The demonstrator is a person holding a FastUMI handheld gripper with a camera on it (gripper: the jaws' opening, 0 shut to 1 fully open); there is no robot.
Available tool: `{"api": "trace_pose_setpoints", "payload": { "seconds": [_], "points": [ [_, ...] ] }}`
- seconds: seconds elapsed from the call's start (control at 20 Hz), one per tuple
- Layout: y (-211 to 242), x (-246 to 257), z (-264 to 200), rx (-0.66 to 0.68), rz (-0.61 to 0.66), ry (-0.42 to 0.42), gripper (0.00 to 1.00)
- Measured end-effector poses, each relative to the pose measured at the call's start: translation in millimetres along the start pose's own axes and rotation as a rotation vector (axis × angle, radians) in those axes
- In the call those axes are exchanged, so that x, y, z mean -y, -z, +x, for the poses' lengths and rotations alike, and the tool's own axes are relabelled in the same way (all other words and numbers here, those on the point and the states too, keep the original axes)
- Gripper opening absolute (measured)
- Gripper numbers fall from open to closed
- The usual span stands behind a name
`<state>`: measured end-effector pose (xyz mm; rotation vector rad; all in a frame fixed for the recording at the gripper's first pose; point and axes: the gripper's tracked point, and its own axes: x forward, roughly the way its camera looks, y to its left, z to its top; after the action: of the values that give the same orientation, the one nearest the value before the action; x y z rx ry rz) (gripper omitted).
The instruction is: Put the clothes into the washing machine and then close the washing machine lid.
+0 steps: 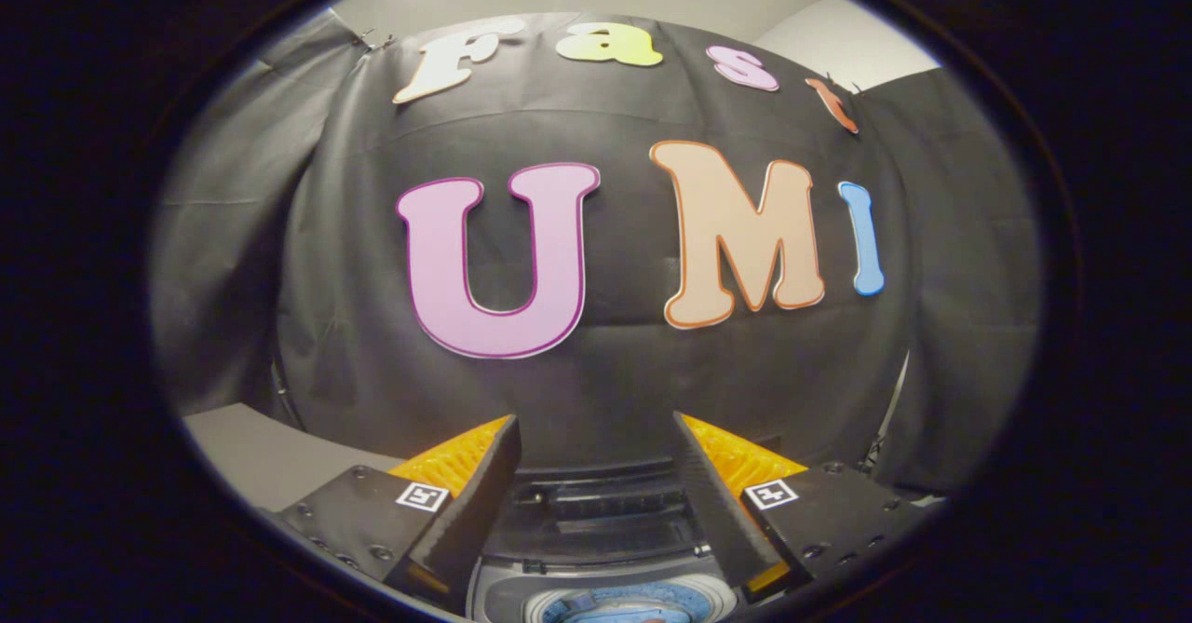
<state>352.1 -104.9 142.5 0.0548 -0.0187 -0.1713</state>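
My gripper (596,432) is open, its two fingers spread wide with nothing between them, held high and facing the black cloth wall. Below and between the fingers lies the top of the washing machine (605,521), dark grey, with its back panel toward the wall. The round tub opening (615,604) shows just under the fingers, and something light blue lies inside it; I cannot tell what it is. The lid's position is hidden from me.
The black cloth wall (605,372) stands close behind the machine. A pale grey flat surface (251,455) runs to the left of the left finger. Thin stand poles (889,418) rise at the right of the machine.
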Motion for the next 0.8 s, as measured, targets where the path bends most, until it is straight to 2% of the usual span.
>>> {"api": "trace_pose_setpoints", "payload": {
  "seconds": [0.25, 0.5, 0.6, 0.8],
  "points": [
    [7.4, 10.7, 47.2, -0.007, -0.083, 0.018, 0.99],
    [44.3, 25.0, 84.8, -0.103, -0.053, 0.067, 0.99],
    [53.7, 26.4, 94.4, -0.132, -0.039, 0.066, 0.99],
    [91.7, 14.1, 106.2, -0.240, -0.071, -0.004, 0.98]
  ]
}}
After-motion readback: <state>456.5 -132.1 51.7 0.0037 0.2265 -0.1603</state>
